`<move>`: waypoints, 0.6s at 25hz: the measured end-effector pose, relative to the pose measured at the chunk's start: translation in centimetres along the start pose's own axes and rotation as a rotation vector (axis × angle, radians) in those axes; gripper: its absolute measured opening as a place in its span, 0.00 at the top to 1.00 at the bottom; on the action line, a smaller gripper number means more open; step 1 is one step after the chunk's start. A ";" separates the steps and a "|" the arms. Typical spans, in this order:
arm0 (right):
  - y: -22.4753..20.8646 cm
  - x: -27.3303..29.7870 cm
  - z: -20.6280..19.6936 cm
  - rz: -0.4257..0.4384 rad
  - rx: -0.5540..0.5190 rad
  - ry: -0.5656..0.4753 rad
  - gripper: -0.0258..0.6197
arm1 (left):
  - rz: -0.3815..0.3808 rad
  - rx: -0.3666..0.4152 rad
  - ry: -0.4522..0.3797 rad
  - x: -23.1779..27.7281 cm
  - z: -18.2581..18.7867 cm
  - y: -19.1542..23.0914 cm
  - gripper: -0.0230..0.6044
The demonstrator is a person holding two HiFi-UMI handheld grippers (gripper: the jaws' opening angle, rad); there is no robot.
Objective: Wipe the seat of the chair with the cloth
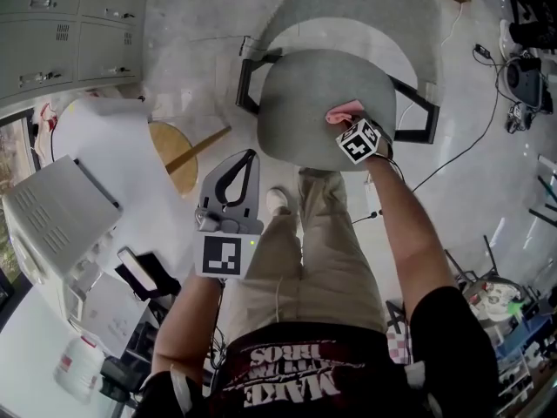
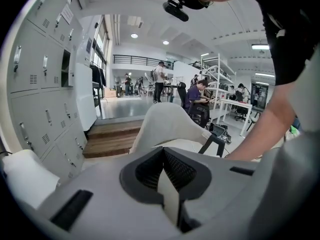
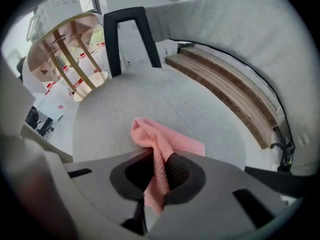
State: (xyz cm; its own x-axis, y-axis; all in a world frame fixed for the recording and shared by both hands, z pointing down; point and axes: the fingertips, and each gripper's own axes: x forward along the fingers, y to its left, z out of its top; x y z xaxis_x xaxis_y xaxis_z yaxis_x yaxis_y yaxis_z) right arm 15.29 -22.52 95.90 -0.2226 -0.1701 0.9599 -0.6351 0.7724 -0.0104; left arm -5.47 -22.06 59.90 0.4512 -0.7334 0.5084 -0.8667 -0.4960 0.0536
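Jaws pinching one cloth, one chair

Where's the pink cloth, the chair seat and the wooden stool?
pink cloth [image 3: 162, 140]: right gripper view, on the fold lying on the seat.
chair seat [image 1: 305, 103]: head view, middle of the grey cushion.
wooden stool [image 1: 174, 159]: head view, on its round part.
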 end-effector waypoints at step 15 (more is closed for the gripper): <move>4.6 -5.3 4.5 -0.003 -0.052 -0.174 0.91 | -0.030 0.020 -0.032 0.2 1.8 -1.5 0.96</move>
State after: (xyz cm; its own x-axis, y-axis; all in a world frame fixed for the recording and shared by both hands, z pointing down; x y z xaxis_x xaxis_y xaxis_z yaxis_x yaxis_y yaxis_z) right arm 10.19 -20.79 89.48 -0.3484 -0.2725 0.8969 -0.5982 0.8013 0.0111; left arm -3.65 -22.28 58.41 0.4835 -0.7329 0.4787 -0.8485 -0.5268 0.0505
